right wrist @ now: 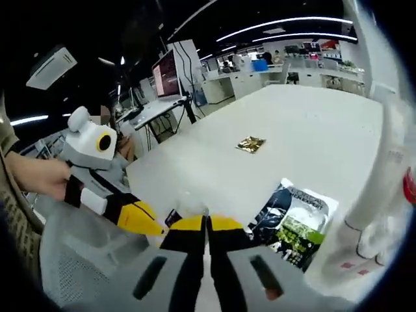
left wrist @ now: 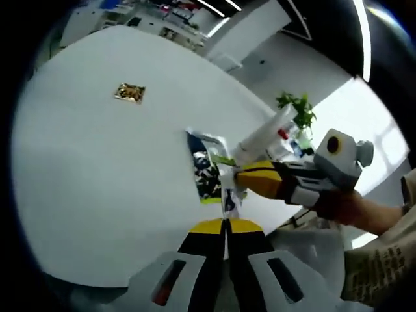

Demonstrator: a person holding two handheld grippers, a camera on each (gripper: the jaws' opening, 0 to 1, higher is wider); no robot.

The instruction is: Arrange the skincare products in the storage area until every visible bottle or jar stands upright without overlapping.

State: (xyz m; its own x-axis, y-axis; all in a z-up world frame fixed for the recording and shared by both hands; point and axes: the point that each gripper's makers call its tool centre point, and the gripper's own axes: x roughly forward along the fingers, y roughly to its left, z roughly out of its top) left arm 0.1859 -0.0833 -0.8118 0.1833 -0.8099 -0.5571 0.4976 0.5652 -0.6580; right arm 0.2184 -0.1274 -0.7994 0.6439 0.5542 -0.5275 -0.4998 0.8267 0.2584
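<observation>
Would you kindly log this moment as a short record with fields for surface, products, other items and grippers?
surface: white table
products: flat dark-and-green sachet lying on the table; tall white tube beside it
other items: small gold packet lying apart, farther across the table
left gripper: fingers closed together near the sachet
right gripper: fingers closed together near the sachet's edge
grasp: cannot tell whether either holds anything

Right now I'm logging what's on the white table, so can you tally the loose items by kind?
Flat printed sachets: 1, black, white and green
Small gold packets: 1
White tubes or bottles: 1, beside the sachet
Total: 3, on the white table
</observation>
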